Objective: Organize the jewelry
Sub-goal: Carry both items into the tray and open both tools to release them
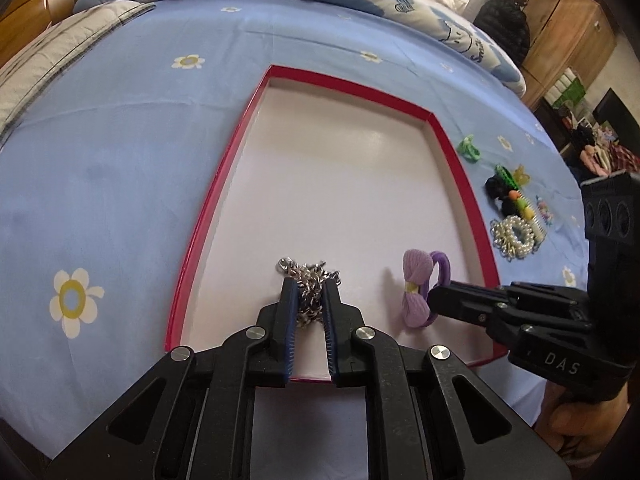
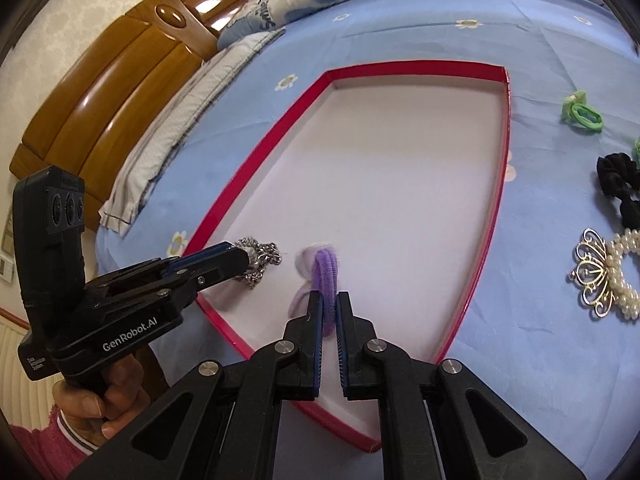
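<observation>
Red-rimmed tray (image 1: 224, 184) holds nothing loose yet: left claw (image 1: 311, 300) clamps a silver chain (image 1: 310, 276), right claw (image 2: 329, 312) a purple hair tie (image 2: 326, 276), both low over it. Green tie (image 2: 582, 114), black scrunchie (image 2: 622, 188), pearl band (image 1: 514, 236) remain on the bed (image 1: 120, 140).

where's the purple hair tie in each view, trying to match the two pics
Left wrist view: the purple hair tie sits lower right of centre, over the tray floor, gripped by the right gripper coming in from the right.
Right wrist view: it is at lower centre, between that camera's own fingers.
Shared landmark: the red-rimmed tray, plus the silver chain held by the left gripper.
</observation>
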`<state>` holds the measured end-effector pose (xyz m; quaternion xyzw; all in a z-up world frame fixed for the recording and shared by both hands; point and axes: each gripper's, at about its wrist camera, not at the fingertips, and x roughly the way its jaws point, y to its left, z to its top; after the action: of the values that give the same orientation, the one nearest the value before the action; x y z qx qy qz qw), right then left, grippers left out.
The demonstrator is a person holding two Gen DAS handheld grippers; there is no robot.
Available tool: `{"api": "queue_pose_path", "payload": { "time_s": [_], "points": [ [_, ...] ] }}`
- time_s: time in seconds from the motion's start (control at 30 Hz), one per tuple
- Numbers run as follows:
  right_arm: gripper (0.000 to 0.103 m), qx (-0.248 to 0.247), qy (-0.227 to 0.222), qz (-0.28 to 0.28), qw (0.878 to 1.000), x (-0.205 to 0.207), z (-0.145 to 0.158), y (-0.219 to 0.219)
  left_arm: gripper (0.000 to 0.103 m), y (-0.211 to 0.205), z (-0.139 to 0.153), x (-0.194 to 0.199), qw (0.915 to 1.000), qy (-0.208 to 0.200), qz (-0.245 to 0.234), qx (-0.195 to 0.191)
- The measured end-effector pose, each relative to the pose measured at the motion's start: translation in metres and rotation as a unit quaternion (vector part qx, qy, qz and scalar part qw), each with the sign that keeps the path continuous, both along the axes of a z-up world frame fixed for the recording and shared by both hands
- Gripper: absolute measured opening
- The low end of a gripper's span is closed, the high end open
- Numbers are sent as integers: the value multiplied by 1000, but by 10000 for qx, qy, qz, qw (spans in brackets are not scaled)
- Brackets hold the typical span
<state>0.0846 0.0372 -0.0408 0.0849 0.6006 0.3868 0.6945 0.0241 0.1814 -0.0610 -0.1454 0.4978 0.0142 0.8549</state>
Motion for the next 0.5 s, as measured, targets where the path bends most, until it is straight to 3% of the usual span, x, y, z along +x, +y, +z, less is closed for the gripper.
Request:
{"api": "queue_pose_path", "payload": {
  "time_s": [0.4,0.5],
  "points": [
    [12,-162,-58,83,9998,3,-1,7,11,-6,1,4,9997,68,-47,250],
    [18,-171,-63,87,9998,3,-1,8,18,-5,3,4,9997,79,-27,217]
  ]
}}
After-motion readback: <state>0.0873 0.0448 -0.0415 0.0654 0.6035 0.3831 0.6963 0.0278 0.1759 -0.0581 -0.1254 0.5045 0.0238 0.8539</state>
